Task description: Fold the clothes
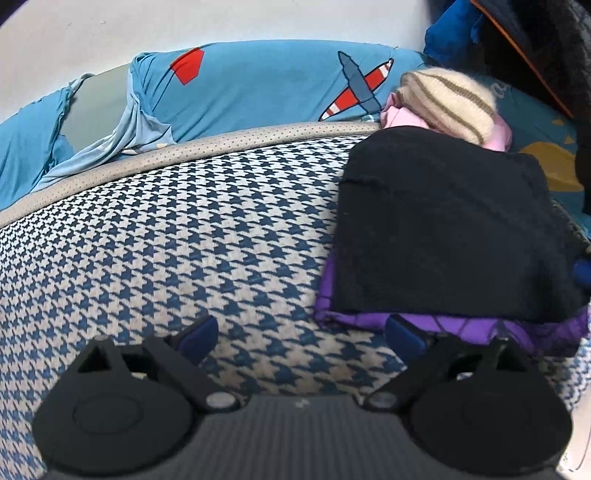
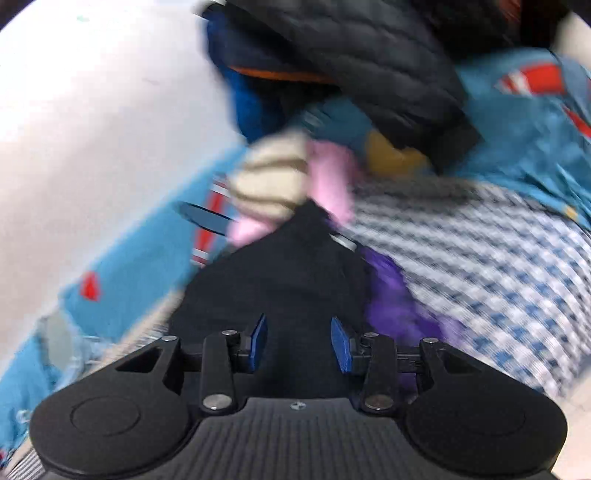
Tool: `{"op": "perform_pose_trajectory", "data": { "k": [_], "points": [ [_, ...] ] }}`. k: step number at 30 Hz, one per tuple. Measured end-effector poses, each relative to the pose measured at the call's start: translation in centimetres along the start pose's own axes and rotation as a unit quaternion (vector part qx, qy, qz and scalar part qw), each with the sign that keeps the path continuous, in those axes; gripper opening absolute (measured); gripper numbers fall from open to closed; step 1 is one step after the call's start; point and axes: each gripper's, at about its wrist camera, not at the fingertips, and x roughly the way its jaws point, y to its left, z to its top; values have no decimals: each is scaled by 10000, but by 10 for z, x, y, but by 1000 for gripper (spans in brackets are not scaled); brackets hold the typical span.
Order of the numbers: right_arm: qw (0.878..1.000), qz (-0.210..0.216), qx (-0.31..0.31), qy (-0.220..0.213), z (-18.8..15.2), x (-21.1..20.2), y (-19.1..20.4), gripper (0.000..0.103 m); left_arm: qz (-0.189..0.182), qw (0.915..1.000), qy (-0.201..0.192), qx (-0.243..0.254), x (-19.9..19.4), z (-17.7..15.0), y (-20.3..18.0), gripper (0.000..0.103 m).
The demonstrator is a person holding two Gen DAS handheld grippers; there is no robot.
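A folded black garment [image 1: 443,221] lies on a purple garment [image 1: 480,326] at the right of the houndstooth bed cover [image 1: 166,240]. Behind them sit a cream striped knit [image 1: 450,103] and a pink garment [image 1: 399,116]. My left gripper [image 1: 301,336] stands wide open over the cover, left of the stack, with nothing between its fingers. In the blurred right wrist view, my right gripper [image 2: 300,343] hovers over the black garment [image 2: 288,273]. Its blue pads [image 2: 260,341] are partly apart and their faces are bare. The cream knit [image 2: 271,184] and the pink garment [image 2: 328,177] lie beyond it.
A blue sheet with a plane print [image 1: 258,92] runs along the white wall [image 1: 221,22] behind the bed. A dark quilted jacket [image 2: 369,55] and blue clothes [image 1: 450,33] are piled at the far right. The cover's beige trim [image 1: 184,151] marks its far edge.
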Motion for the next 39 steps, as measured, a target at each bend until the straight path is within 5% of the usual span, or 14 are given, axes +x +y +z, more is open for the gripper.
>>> {"op": "perform_pose_trajectory", "data": {
  "k": [5, 21, 39],
  "points": [
    [9984, -356, 281, 332, -2, 9, -14, 39, -133, 9999, -18, -17, -15, -1, -3, 101],
    [9906, -1176, -247, 653, -10, -16, -2, 53, -89, 9999, -12, 144, -48, -16, -6, 103],
    [9844, -1422, -430, 941, -19, -35, 4, 69, -161, 9997, 63, 146, -70, -34, -4, 103]
  ]
}}
